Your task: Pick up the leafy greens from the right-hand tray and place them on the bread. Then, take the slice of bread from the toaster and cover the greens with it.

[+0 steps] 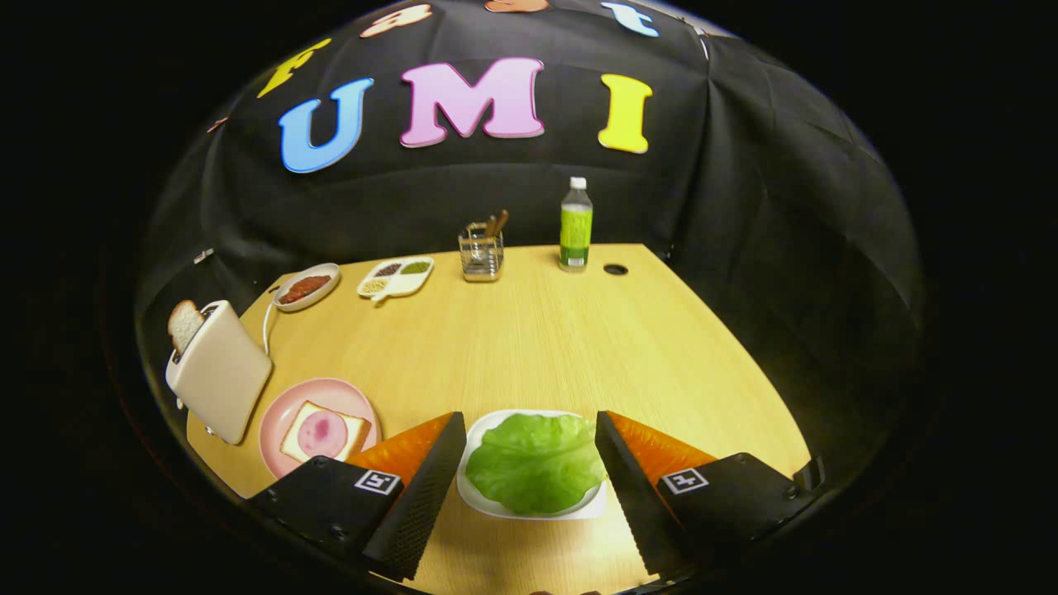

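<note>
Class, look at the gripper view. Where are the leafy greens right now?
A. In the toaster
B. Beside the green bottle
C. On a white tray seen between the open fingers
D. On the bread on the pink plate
C: the leafy greens lie on the white tray, framed by the spread fingers of the open gripper, which touch nothing.

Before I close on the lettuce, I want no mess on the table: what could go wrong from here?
1. The hand-held gripper is open astride the white tray; closing low might catch its rim instead of the lettuce leaf.
2. The leaf looks thin and floppy, so it may slip.
3. The toaster stands close beside the pink plate, crowding the placement.
</note>
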Available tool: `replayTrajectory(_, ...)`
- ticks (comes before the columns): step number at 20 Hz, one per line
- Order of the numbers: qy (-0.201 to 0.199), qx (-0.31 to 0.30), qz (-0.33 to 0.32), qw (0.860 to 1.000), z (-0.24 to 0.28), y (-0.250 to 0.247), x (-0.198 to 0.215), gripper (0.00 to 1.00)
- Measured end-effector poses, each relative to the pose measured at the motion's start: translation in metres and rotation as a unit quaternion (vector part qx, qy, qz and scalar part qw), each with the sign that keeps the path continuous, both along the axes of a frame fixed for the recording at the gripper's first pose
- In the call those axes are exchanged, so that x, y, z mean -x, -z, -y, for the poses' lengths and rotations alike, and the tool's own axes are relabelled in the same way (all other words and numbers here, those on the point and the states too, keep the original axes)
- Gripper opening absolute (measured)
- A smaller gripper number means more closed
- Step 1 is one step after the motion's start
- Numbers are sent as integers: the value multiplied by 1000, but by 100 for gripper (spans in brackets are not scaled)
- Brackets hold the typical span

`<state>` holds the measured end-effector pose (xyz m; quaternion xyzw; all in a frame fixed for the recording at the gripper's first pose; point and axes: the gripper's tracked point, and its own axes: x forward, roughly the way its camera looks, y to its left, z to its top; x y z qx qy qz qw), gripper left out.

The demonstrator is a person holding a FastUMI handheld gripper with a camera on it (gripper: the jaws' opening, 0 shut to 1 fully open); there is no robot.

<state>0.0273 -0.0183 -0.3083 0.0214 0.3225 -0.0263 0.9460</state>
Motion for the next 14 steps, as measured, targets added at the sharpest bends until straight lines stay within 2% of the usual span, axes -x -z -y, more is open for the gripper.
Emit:
replayTrajectory(2, 20, 1, -18, 1000, 8, 21, -4, 98)
replayTrajectory(10, 58, 5, -81, 995, 15, 81, -4, 99)
replayTrajectory(14, 63, 3, -107, 992, 9, 95, -4, 99)
